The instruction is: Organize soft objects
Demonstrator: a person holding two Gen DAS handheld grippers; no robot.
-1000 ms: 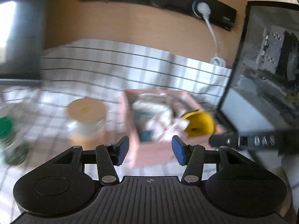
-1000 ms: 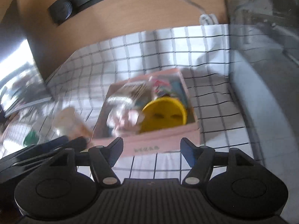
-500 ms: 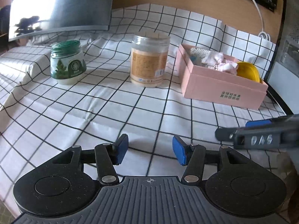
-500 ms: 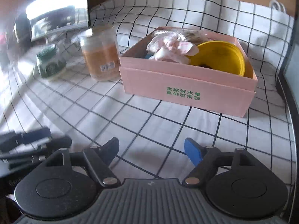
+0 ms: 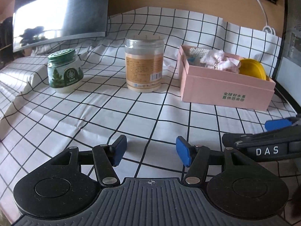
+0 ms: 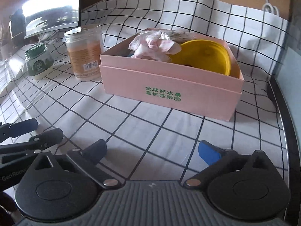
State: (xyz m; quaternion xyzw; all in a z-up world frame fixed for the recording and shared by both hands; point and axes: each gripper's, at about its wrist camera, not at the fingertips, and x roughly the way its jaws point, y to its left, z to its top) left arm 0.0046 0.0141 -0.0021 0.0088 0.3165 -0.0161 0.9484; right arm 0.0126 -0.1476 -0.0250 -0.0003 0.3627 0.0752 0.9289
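Note:
A pink box (image 5: 225, 89) (image 6: 169, 86) with green lettering stands on the checked cloth. In it lie a pink-white soft bundle (image 5: 219, 60) (image 6: 154, 47) and a yellow lid-like disc (image 5: 252, 71) (image 6: 207, 56). My left gripper (image 5: 151, 153) is open and empty, low over the cloth, well short of the box. My right gripper (image 6: 153, 153) is open and empty, in front of the box. The right gripper's fingers (image 5: 276, 124) show at the right of the left wrist view; the left gripper's fingers (image 6: 20, 128) show at the left of the right wrist view.
A clear jar with an orange label (image 5: 144, 66) (image 6: 84, 54) and a green-lidded jar (image 5: 64, 71) (image 6: 38, 62) stand left of the box. A monitor (image 5: 60, 13) stands at the back left. A dark panel (image 5: 291, 37) rises right of the box.
Both grippers have drawn back and down from above the box to low over the cloth in front of it. The right gripper's jaws have opened wider.

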